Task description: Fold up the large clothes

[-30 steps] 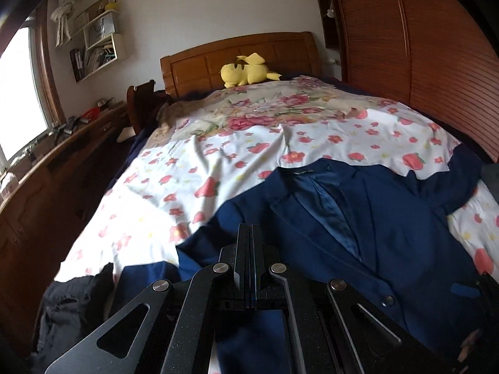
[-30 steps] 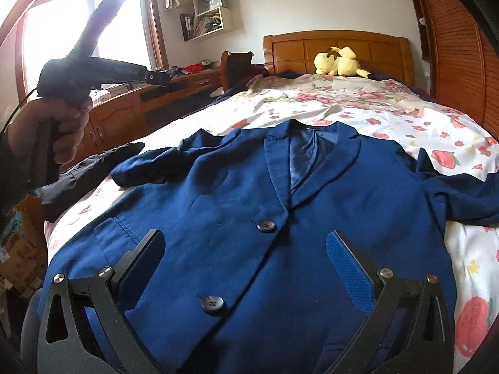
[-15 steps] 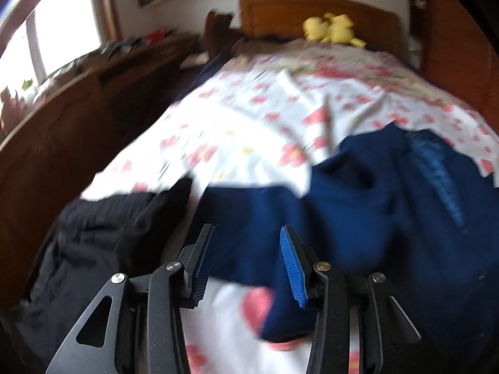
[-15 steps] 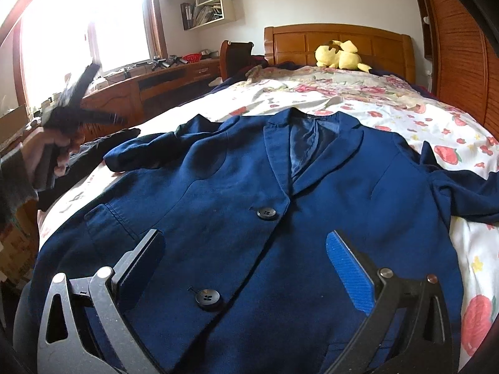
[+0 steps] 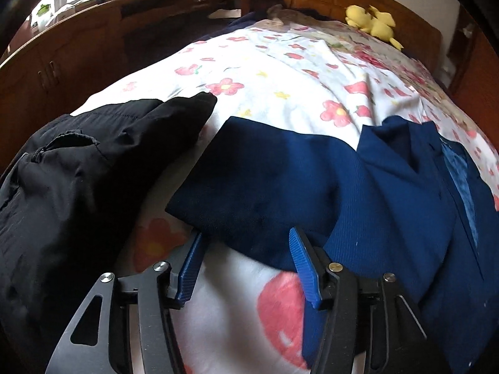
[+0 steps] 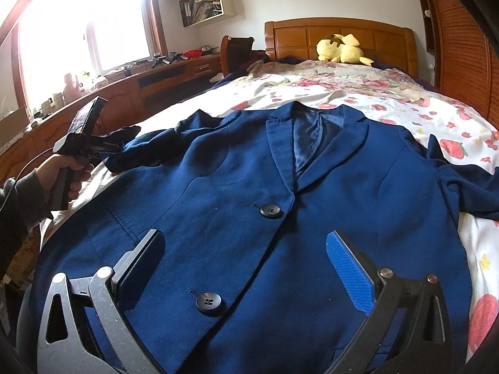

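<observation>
Now left gripper [image 5: 246, 263] jaws just opening at blazer sleeve [image 5: 249, 180] cuff.

Two wrist cameras over one bed, both looking toward the headboard.

The left view sits low and close over the near left edge of the bed [image 5: 280, 71], tipped steeply down past its own tongs [image 5: 244, 249] onto the blazer's sleeve [image 5: 255, 174] and a black garment [image 5: 78, 168] beside it. The right view hangs a little higher over the foot of the bed [image 6: 436, 115], facing along the blue blazer [image 6: 218, 193] from hem to collar, its tongs [image 6: 243, 258] in the foreground. Both take in the sleeve [image 6: 146, 152], the floral sheet, the yellow plush toy [image 5: 372, 23] [image 6: 341, 48] and the wooden headboard; the right view also catches the hand [image 6: 67, 177] carrying the left tongs [image 6: 103, 151].
</observation>
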`<state>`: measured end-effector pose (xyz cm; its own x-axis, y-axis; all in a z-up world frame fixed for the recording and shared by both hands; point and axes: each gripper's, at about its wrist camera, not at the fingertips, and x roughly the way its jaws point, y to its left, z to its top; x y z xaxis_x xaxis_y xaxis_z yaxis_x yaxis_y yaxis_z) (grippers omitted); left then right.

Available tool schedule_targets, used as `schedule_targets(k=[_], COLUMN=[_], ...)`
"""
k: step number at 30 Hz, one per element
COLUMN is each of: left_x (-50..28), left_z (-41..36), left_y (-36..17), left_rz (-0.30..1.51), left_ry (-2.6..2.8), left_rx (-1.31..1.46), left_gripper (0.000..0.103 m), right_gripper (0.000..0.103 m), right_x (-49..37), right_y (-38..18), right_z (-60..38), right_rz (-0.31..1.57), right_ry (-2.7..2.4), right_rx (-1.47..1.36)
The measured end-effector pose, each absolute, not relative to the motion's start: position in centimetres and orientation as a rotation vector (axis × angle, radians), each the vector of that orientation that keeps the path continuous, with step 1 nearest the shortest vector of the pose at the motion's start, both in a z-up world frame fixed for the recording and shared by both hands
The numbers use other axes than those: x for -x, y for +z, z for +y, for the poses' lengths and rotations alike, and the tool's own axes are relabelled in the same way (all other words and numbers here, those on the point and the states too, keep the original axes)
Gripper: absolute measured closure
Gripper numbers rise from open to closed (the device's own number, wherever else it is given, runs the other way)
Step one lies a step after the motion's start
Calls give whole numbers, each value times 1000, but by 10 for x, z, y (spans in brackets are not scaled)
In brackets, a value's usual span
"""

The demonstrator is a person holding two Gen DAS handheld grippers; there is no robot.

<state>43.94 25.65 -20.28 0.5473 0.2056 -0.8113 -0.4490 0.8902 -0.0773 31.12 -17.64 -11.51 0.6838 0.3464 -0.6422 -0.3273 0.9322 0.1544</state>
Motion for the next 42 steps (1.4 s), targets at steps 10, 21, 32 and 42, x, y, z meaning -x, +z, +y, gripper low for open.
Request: schedule_targets(k=[10, 21, 32, 42], left_x=[-433, -412, -346, -287], left_z=[228, 93, -25, -12], left_y=[-175, -58, -23, -58], left_rz=[872, 620, 520, 599], left_ry=[406, 216, -50, -148], left_rx=[211, 1, -95, -80], left_gripper=[101, 101, 101, 64], right_gripper=[0, 0, 0, 0], right_x=[-312, -294, -270, -266], right_y=[-115, -92, -57, -54], right_z=[-177, -188, -239, -243], right_rz=[719, 677, 620, 647], right_ry=[378, 347, 214, 184], right_rx=[-31, -15, -56, -59])
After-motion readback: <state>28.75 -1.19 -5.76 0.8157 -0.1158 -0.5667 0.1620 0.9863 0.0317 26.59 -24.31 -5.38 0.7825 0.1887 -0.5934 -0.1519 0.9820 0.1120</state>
